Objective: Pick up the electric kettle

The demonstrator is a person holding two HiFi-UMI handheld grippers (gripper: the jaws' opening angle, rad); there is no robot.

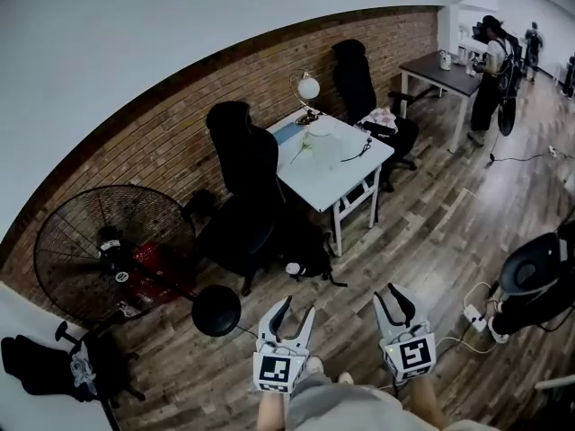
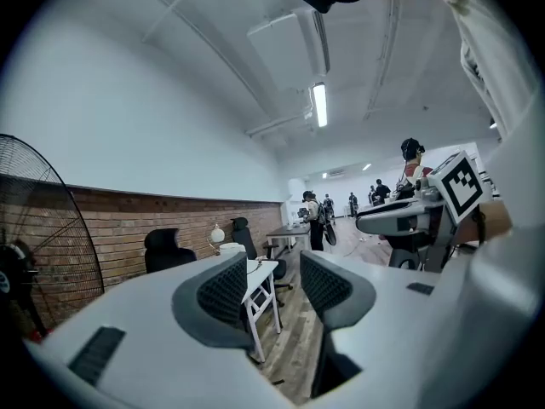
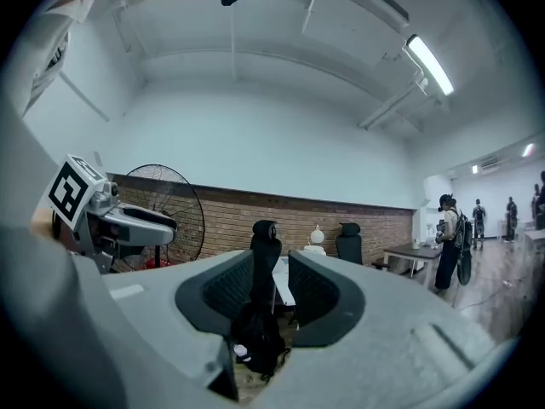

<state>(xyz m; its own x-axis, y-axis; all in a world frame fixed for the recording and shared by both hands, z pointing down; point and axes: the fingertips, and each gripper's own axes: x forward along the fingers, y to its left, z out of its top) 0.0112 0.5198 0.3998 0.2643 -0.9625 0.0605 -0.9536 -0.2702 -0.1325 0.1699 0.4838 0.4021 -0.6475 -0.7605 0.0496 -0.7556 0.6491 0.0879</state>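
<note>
Not making out the electric kettle with certainty in any view. Possibly showing as the pale rounded thing (image 2: 230, 248) beside the globe lamp (image 2: 218, 233) at the far edge of the white table (image 1: 334, 176), though too small to tell.

Judging from that, sitting at the very first step: searching and approaching, with nothing lifted yet. Holding the left gripper (image 1: 298, 309) and the right gripper (image 1: 393, 296) level above the wooden floor (image 1: 431, 232), well apart from the table, with a black chair (image 1: 244, 164) off to the table's left side.

Carrying nothing: left jaws standing apart with only air between, right jaws showing just a narrow gap, likewise empty.

Next, probably calling for walking up to the table's near edge, confirming the kettle, spreading one gripper's jaws wider, and lining up on the handle before closing.
</note>
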